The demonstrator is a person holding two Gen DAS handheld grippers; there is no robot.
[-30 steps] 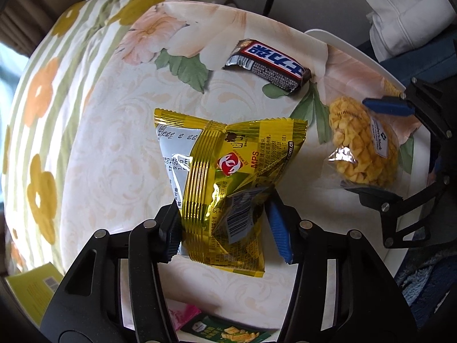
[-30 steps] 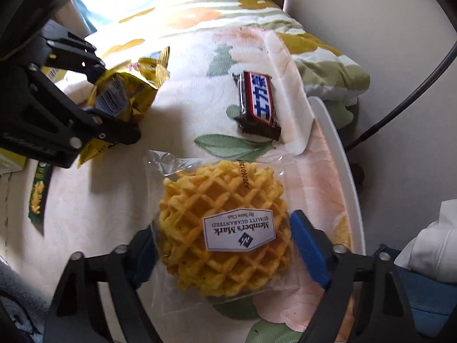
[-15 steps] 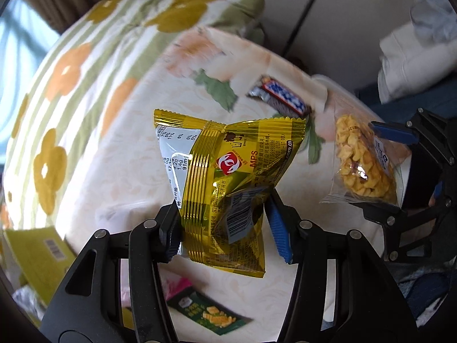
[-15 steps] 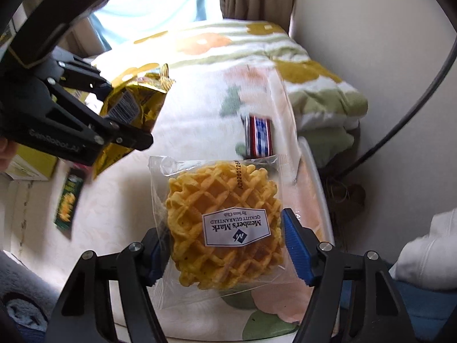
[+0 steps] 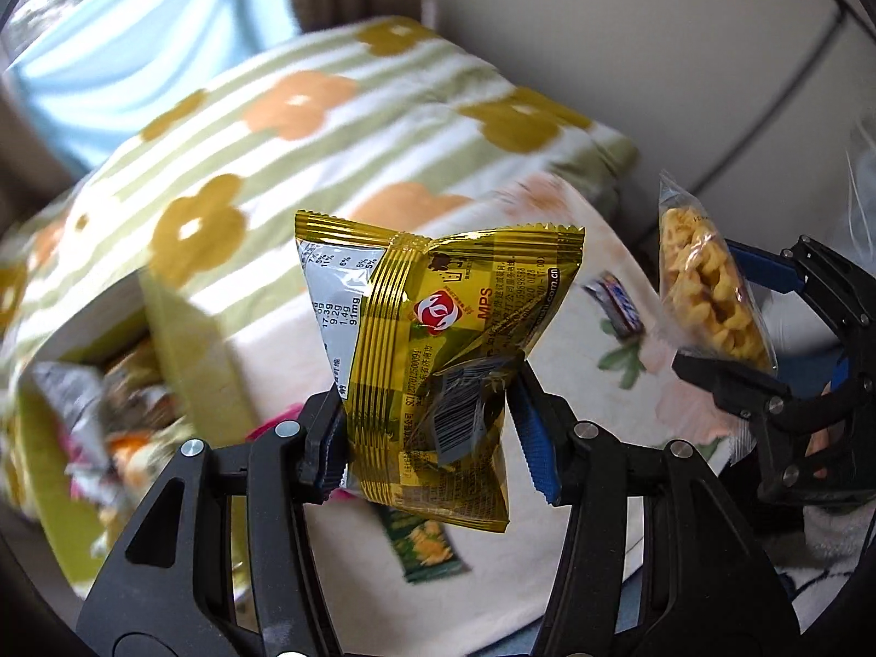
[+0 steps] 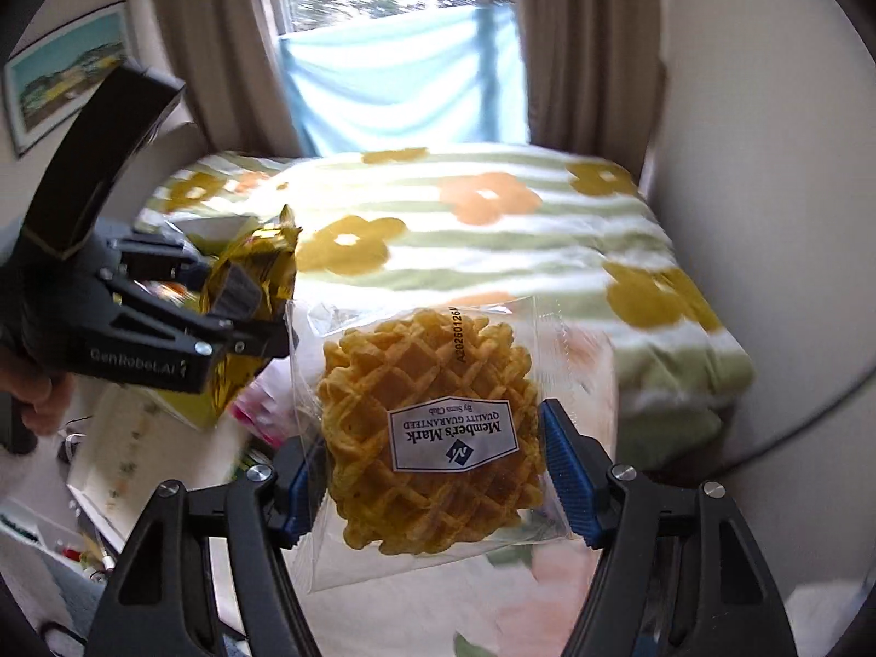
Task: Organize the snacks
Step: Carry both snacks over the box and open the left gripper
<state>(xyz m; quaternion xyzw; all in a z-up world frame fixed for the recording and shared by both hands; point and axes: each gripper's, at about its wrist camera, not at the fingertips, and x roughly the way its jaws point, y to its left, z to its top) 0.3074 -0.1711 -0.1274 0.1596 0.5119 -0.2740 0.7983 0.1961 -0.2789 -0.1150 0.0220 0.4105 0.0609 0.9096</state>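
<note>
Both tongs are loaded and up in the air over the bed. The left tongs (image 5: 432, 438) are squeezed in on a gold foil snack bag (image 5: 438, 350), blue pads pinching its lower half from both sides, so the bag stands upright between them with the barcode facing the camera. From the right wrist view you can see the same gold bag (image 6: 257, 284) off to the left, clamped in the black frame, with a bit of the person's hand (image 6: 33, 399) behind it.

The right tongs (image 6: 432, 487) have a clear-wrapped waffle (image 6: 427, 438) with a white Member's Mark label. The pads sit against the wrapper on either side, narrowed in only as far as the waffle's width allows. In the left wrist view that waffle pack (image 5: 706, 295) shows edge-on at the right, hanging clear of the bed.

Down on the floral bedspread (image 5: 591, 536) there's a chocolate bar (image 5: 613, 301) lying far right, near the waffle pack, and a green snack packet (image 5: 427, 542) flat on the cover near the camera, just below the gold bag. On the left is a yellow-green box (image 5: 180, 328) with more wrapped snacks in it, pretty blurry. A folded flower-print blanket (image 6: 493, 219) lies at the far end by the window.
</note>
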